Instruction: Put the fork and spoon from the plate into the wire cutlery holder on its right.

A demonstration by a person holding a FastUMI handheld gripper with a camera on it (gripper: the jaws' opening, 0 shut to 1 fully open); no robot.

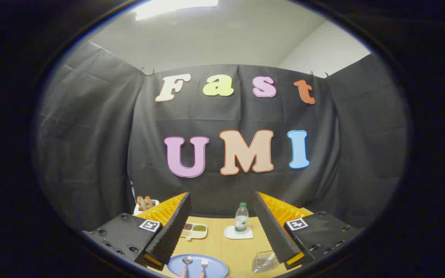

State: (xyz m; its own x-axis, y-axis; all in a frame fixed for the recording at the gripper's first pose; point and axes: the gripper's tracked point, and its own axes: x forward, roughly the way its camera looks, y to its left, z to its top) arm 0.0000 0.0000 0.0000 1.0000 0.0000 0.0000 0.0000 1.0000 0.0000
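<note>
A light blue plate (211,266) lies on the wooden table, close below and between my fingers. On it rest a spoon (186,262) and, to its right, a fork (204,265), both with pinkish handles running toward me. To the plate's right, by my right finger, stands the wire cutlery holder (264,261), partly hidden by that finger. My gripper (222,220) is open, raised above the table, with its ribbed black fingers (172,227) wide apart and nothing between them.
Beyond the plate a small water bottle (241,217) stands on a white tray (238,233). Left of it is a divided dish (194,230) with brown and green contents. A white container (145,204) with brown pieces sits at the far left.
</note>
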